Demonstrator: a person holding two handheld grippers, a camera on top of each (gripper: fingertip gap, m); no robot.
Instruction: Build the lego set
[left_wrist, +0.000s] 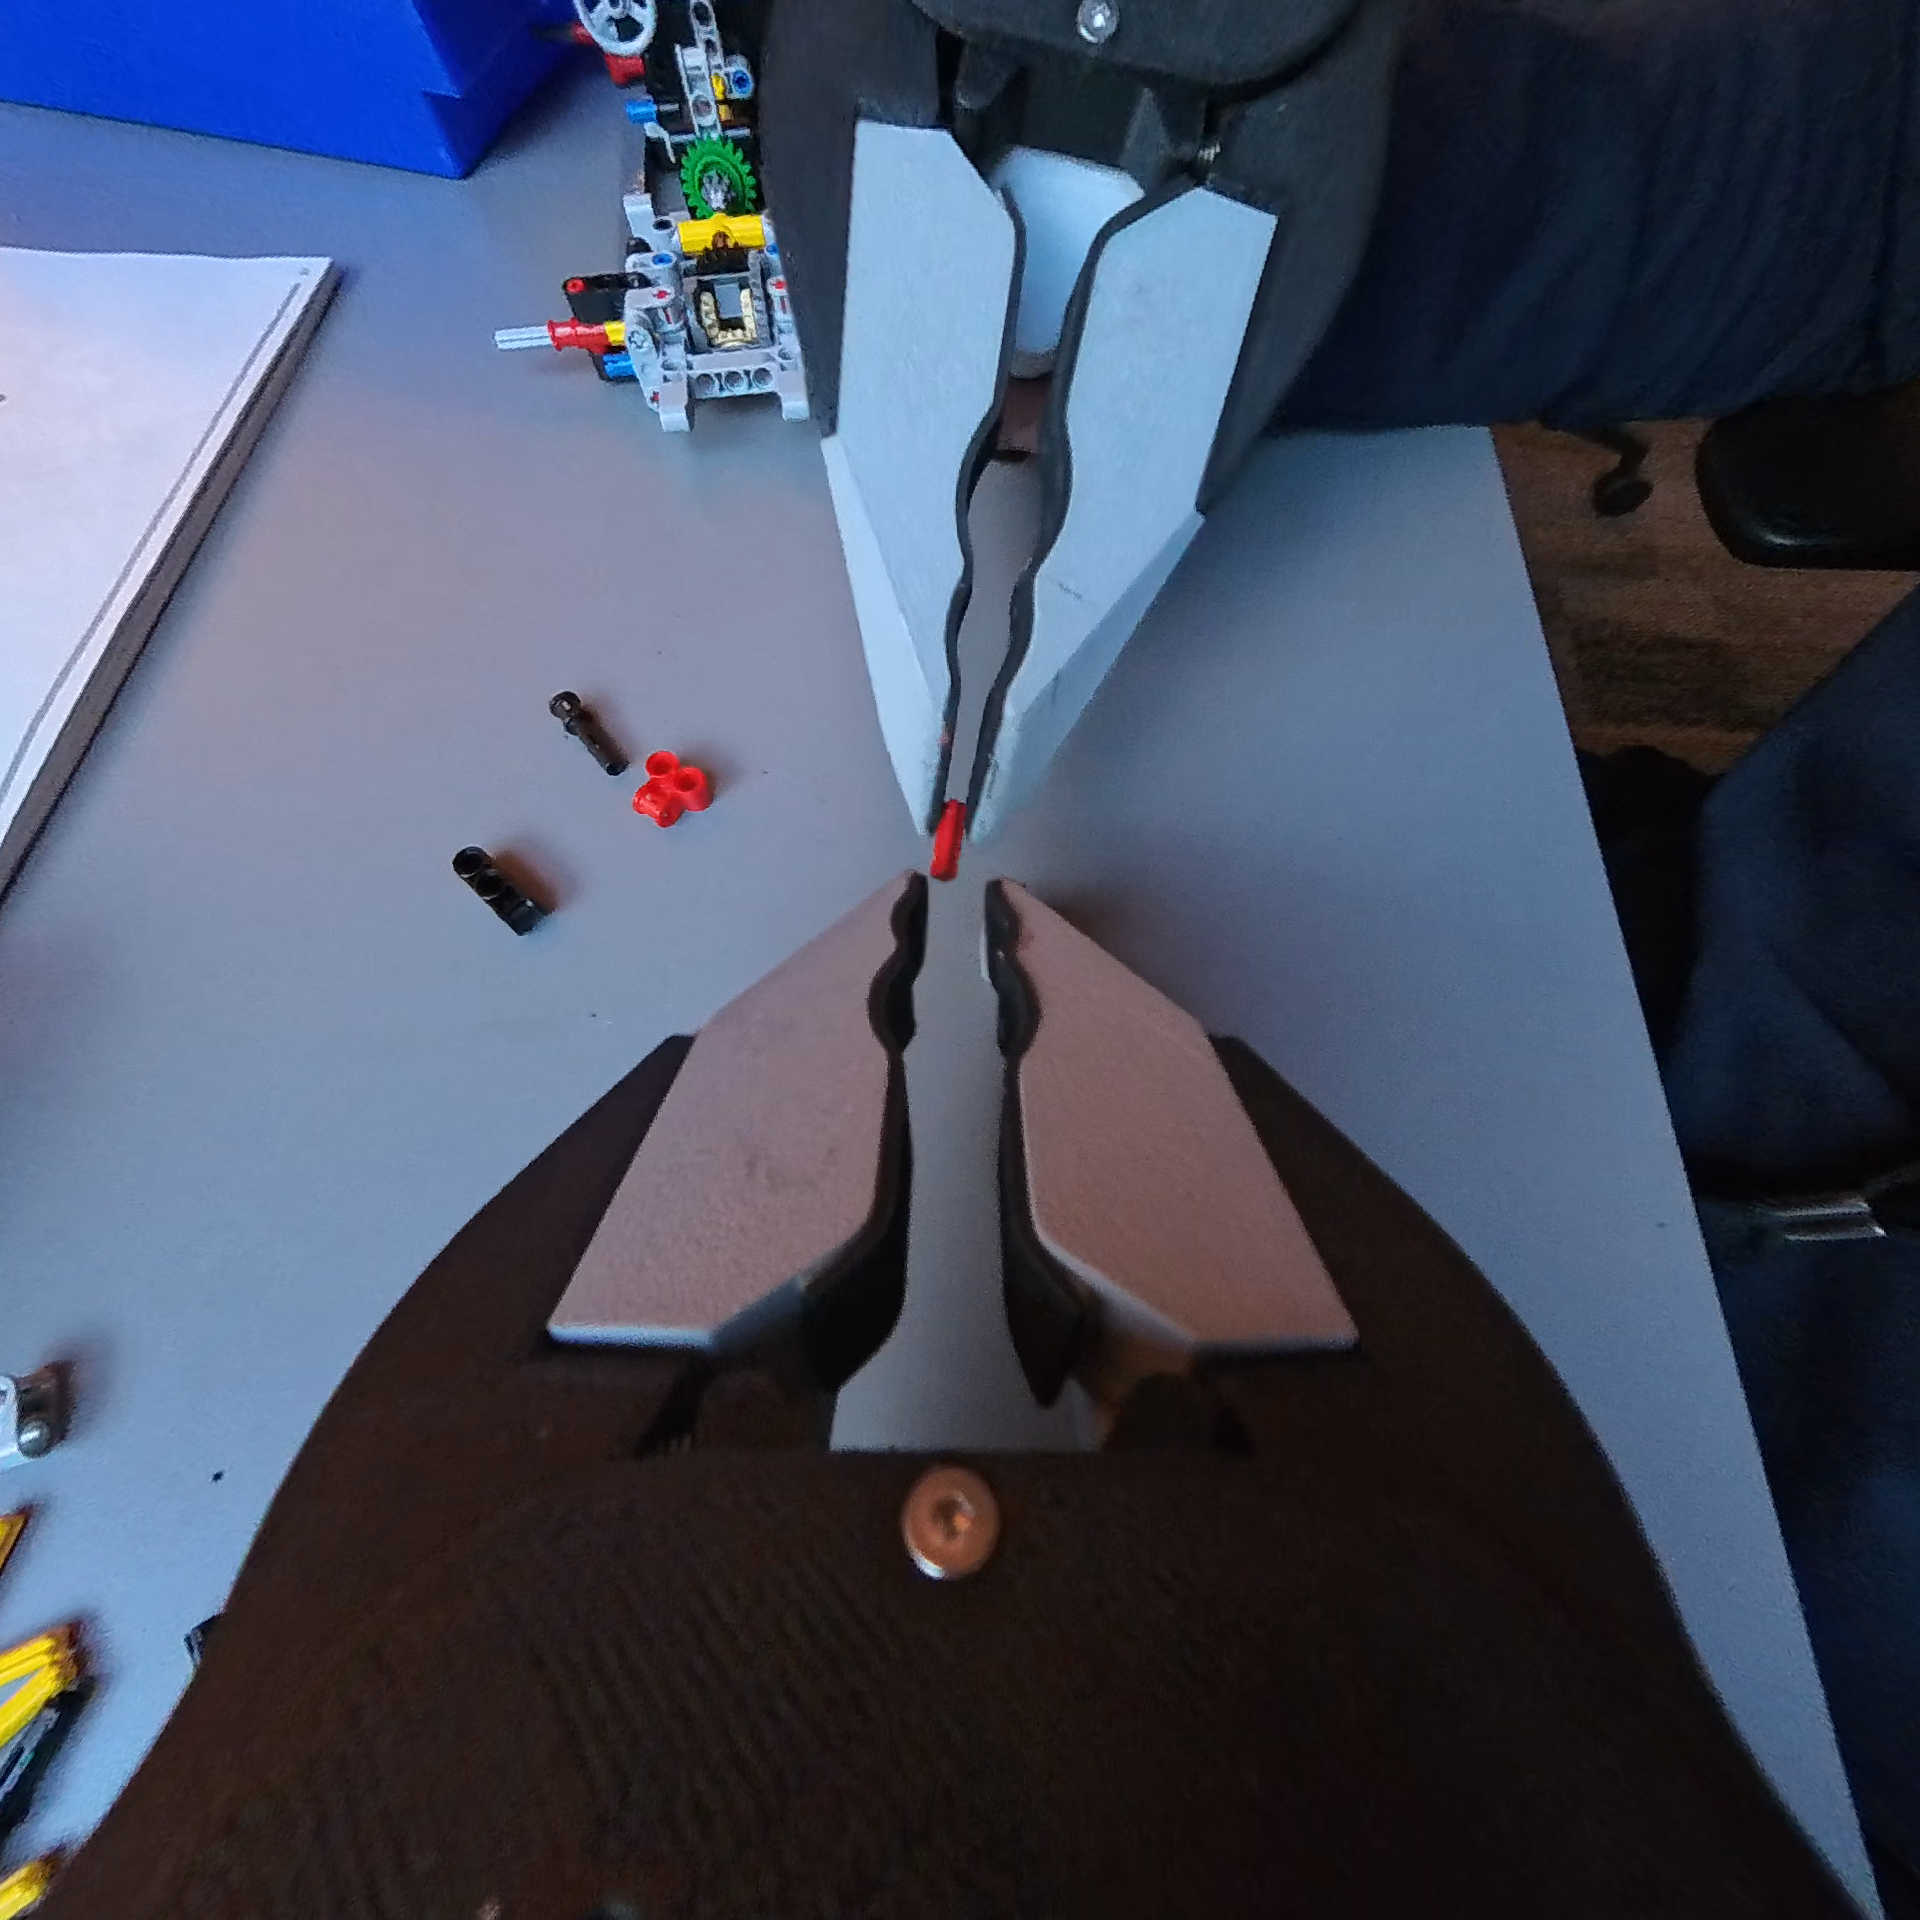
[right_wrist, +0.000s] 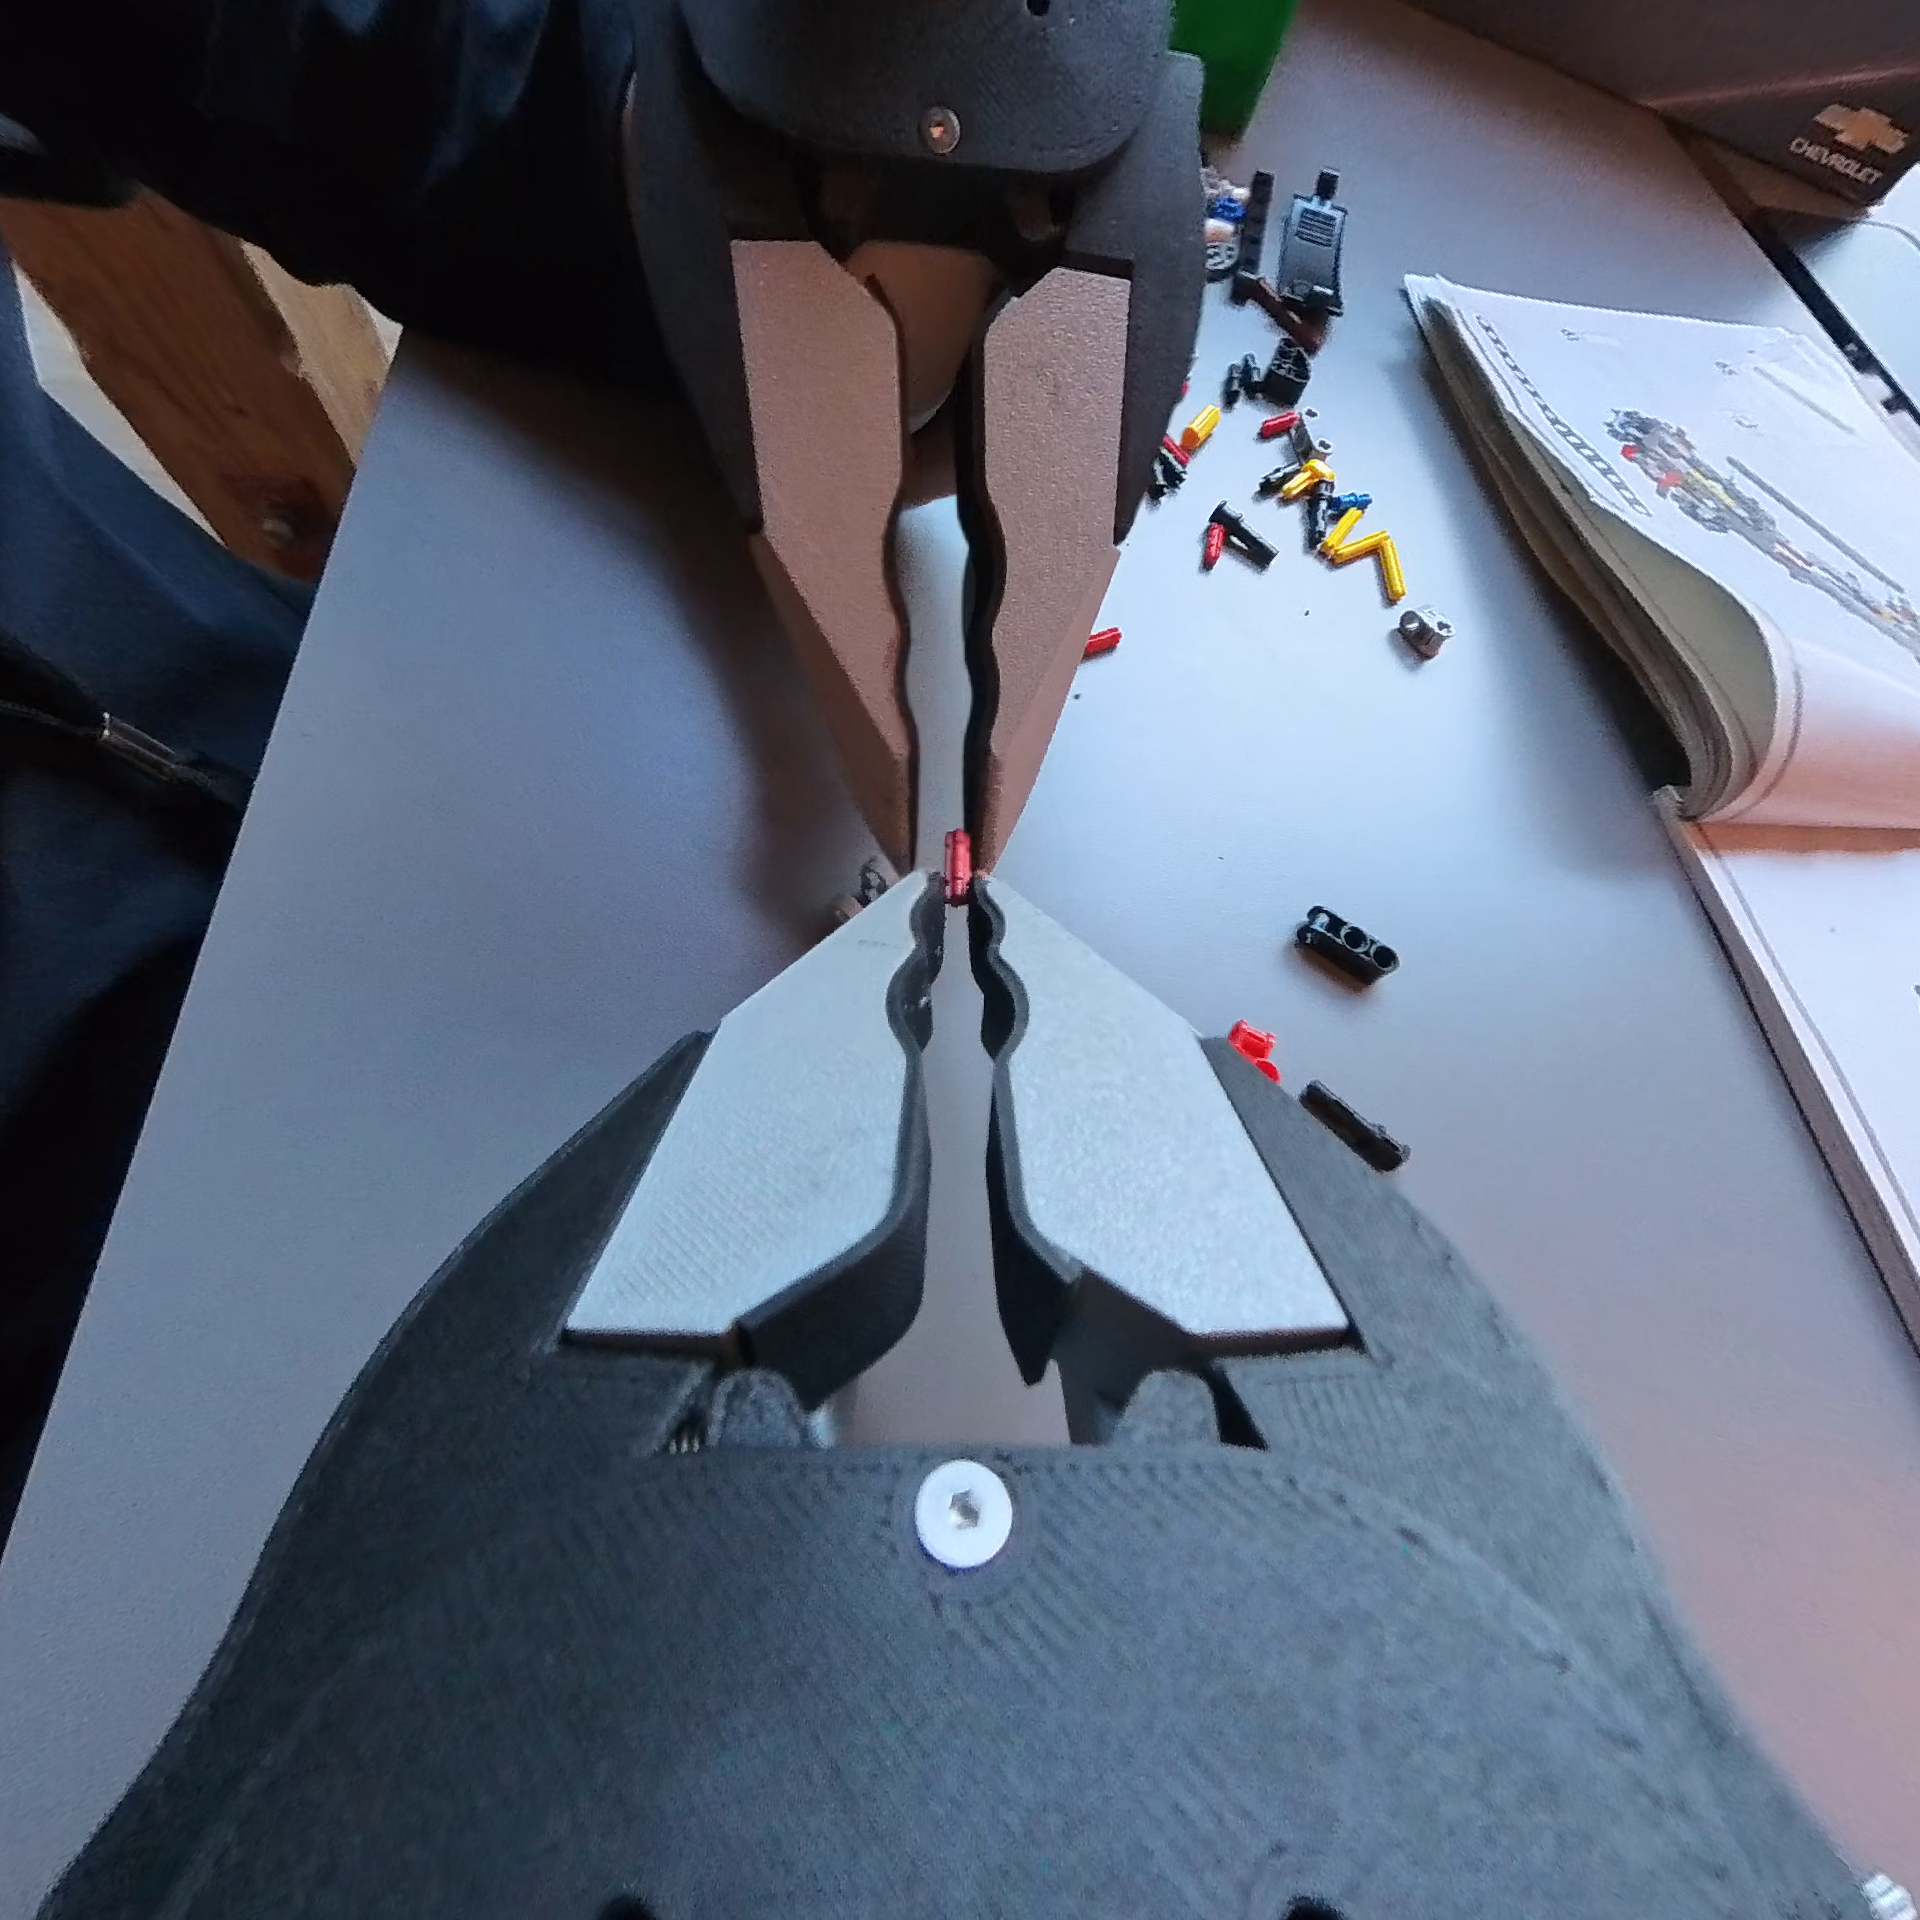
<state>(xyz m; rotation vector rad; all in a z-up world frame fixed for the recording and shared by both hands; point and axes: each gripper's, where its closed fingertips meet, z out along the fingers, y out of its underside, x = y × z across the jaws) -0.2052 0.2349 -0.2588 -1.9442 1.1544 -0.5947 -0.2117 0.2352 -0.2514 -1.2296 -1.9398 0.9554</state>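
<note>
Over the grey table (left_wrist: 1299, 727), right gripper (right_wrist: 958, 894) clamps a red pin (right_wrist: 957, 862), base hidden btwn pads; left gripper (left_wrist: 956, 883) apart.

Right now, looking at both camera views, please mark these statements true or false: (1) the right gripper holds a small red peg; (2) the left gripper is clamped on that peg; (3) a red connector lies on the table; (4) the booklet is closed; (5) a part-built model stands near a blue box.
1. True: the right gripper pinches the red peg at its tips.
2. False: the left gripper is open, the peg just ahead of it.
3. True: red connector on the table.
4. False: the booklet lies open.
5. True: model, blue box.
</note>
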